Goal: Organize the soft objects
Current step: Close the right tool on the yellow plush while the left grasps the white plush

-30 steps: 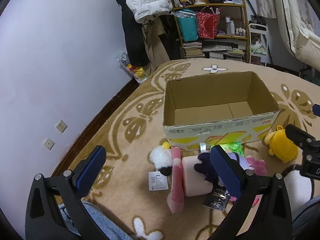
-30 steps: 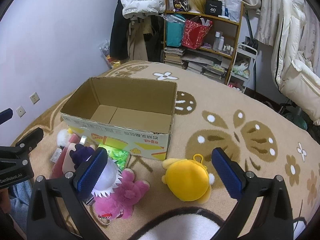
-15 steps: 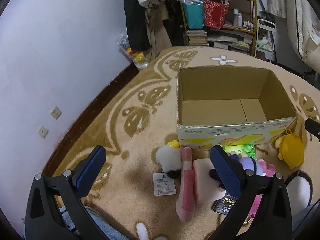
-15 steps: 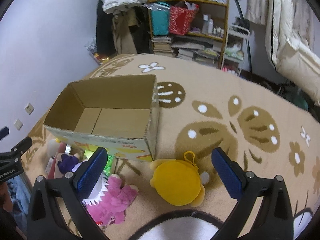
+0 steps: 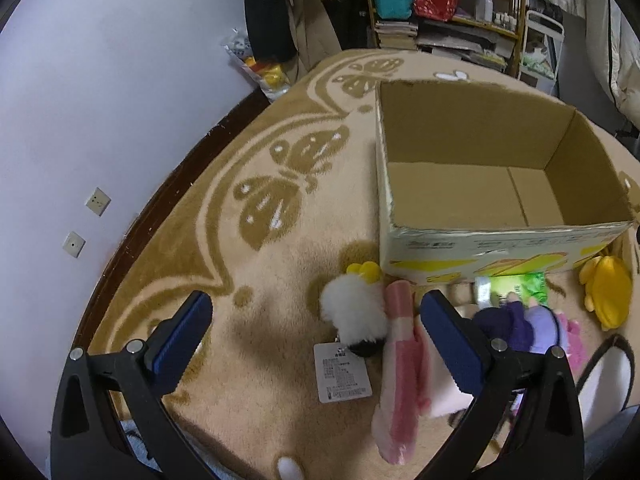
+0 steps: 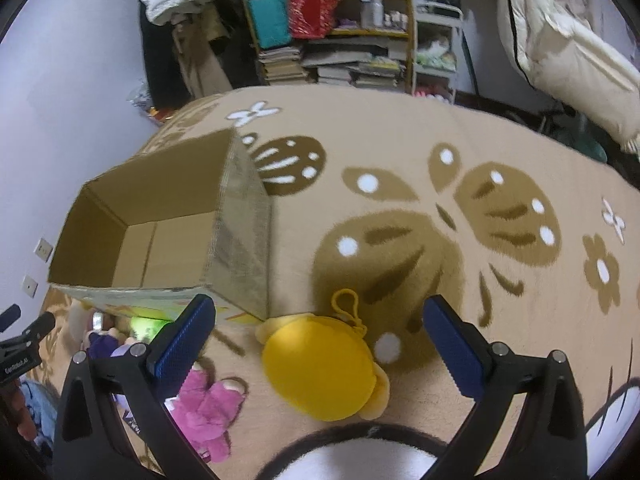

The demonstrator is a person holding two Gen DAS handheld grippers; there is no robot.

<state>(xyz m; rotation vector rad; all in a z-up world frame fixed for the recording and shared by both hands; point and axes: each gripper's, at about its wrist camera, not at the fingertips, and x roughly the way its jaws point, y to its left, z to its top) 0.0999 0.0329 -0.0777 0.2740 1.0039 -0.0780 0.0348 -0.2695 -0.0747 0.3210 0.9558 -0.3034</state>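
- A cluttered bedroom: a beige carpet with brown butterfly patterns covers the floor, a bookshelf stands at the far wall, and an empty cardboard box sits open in the middle with soft toys strewn along its near side.
- The left gripper hangs released, fingers spread wide and holding nothing, above the white fluffy toy and its paper tag. Closing here could pinch only the tag or loose fur, so the toy would likely slip out on the lift.
- Just right of that, a pink plush lies long and floppy, touching the white toy; a careless grab may catch both, or drag one while lifting the other.
- The purple toy and the green packet crowd against the box's near wall. Reaching in low risks shoving the light box away across the carpet.
- The magenta plush lies near the right gripper's left finger and could be nudged aside.
- The right gripper is also released and empty, fingers wide apart, hovering over the yellow round plush, which rests on the carpet just right of the box corner. The plush is bulky and squashy; a shallow grip may pop off it, or snag only its loop cord.
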